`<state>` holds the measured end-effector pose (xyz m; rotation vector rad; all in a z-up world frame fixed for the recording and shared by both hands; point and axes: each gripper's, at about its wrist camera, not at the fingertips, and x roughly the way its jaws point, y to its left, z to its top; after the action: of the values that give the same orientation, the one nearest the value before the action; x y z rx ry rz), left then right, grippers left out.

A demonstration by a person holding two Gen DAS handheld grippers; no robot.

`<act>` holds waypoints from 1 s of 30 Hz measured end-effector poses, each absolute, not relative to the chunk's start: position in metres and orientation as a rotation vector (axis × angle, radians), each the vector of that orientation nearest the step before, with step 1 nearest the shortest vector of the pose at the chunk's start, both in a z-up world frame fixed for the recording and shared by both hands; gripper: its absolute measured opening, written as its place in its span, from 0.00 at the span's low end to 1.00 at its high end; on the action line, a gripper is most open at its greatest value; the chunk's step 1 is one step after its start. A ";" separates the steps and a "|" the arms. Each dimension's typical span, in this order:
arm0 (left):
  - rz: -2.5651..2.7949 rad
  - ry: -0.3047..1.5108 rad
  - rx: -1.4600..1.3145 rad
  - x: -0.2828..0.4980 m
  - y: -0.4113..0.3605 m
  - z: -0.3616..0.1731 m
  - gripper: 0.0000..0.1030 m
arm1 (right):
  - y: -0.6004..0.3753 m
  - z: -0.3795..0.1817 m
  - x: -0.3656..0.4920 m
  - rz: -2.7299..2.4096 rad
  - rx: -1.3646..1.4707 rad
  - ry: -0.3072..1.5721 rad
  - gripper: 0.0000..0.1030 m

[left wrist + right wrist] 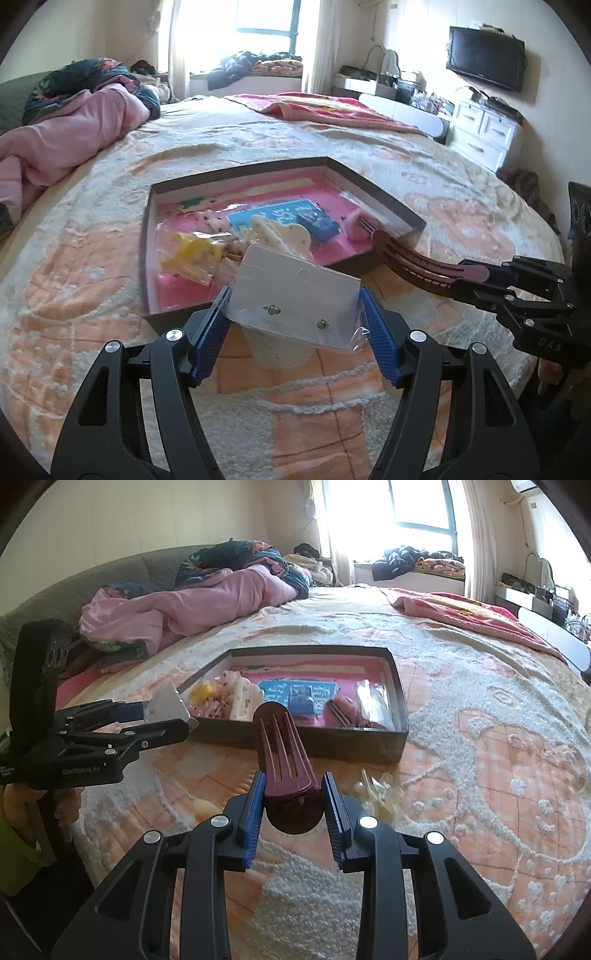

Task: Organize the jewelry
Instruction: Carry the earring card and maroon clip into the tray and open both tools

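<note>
Two tongs work above a bed covered in a peach and cream blanket. The left tongs are clenched on a white earring card in a clear sleeve, with two small studs showing on its face; the card is held tilted, just over the near edge of a shallow dark-walled box with a pink floor. The right tongs grasp a maroon slotted hair clip by its rounded end, the long part pointing toward the box and reaching its near wall in the right wrist view. Inside the box lie a yellow piece in plastic wrap, a cream clip, a blue item on a blue printed card, and a pink piece near the right wall. A crumpled clear bag rests on the blanket just beside the right tongs.
</note>
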<state>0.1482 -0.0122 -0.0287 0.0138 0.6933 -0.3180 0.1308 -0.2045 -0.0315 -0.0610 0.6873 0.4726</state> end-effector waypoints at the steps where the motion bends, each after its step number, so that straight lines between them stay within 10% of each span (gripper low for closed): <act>1: -0.312 0.690 0.009 0.148 -0.010 -0.028 0.58 | -0.202 -0.030 0.132 0.477 -0.062 0.684 0.29; 30: -0.211 0.619 -0.094 0.184 0.028 -0.002 0.58 | -0.164 -0.007 0.188 0.495 -0.084 0.614 0.29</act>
<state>0.1841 0.0278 -0.0019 -0.0943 0.6194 -0.2109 0.1877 -0.1642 -0.0068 -0.0842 0.6143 0.4951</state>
